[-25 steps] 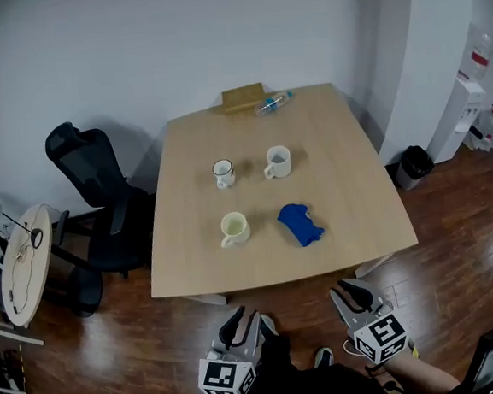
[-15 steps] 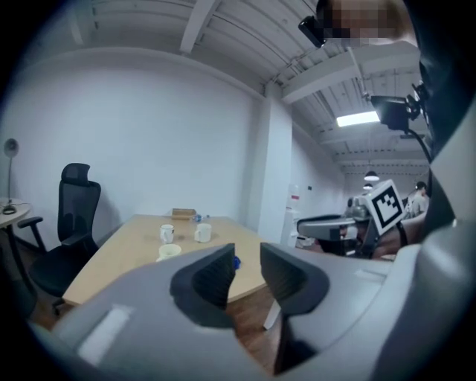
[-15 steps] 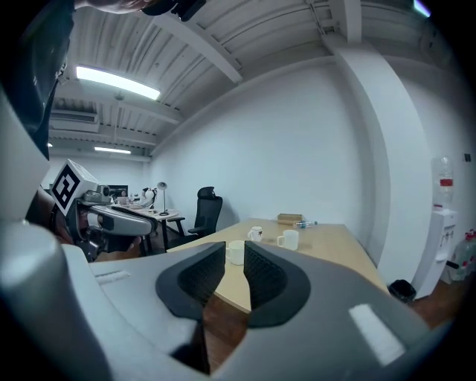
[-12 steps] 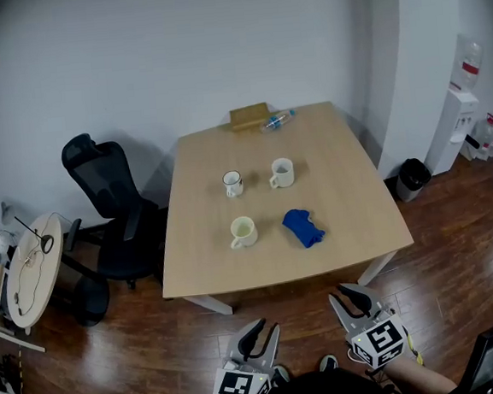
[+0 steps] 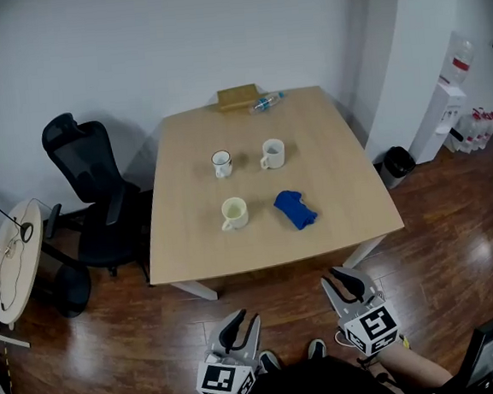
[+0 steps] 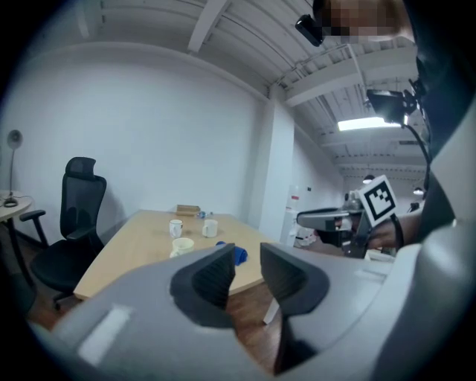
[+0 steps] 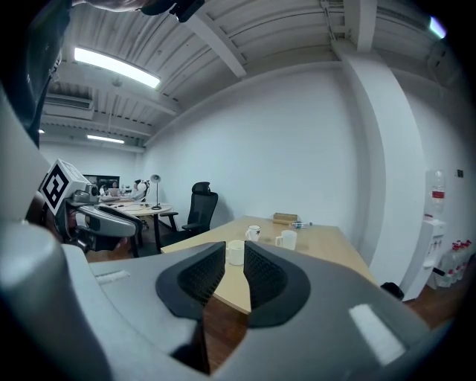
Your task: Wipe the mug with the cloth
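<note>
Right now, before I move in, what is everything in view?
Table: one, light wood, centre.
Mugs: three, mid-table: dark-rimmed mug, white mug, cream mug nearest.
Cloth: one, blue, right of the cream mug.
Box: one, wooden, far edge.
Bottle: one, clear, beside the box.
Office chair: one, black, left of table.
Round table: one, pale, far left.
Bin: one, black, right, by the wall.
Left gripper: grey, bottom left, fingers apart, empty.
Right gripper: grey, bottom right, fingers closed, empty.

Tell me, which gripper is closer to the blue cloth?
Right. The right gripper hangs short of the cloth, slightly to its right; the left gripper is farther back, leftward.
</note>
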`<state>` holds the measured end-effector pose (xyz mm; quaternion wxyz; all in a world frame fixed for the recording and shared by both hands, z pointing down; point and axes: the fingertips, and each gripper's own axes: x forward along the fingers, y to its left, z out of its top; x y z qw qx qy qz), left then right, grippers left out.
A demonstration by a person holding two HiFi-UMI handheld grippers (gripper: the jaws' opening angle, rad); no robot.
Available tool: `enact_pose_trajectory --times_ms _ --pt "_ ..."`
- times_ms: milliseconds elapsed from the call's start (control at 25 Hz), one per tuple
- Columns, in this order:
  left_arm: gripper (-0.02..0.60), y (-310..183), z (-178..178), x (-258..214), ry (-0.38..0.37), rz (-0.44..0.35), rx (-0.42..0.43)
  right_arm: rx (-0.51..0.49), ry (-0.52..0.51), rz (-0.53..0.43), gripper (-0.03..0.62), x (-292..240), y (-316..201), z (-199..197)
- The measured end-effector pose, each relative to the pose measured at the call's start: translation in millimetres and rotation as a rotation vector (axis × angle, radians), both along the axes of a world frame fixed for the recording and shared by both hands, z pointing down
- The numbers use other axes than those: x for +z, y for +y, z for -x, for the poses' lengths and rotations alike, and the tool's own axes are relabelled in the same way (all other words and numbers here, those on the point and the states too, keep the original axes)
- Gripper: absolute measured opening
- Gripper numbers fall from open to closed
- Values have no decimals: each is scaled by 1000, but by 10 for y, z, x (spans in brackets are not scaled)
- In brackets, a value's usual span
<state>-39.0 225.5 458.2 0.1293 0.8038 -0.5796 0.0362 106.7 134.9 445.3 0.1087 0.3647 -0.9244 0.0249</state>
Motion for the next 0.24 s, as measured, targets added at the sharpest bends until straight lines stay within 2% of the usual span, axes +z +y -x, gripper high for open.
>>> enact_pose_trajectory --times_ms 240 --pt "108 -21 20 15 11 7 6 12 9 2 80 -15 -20 3"
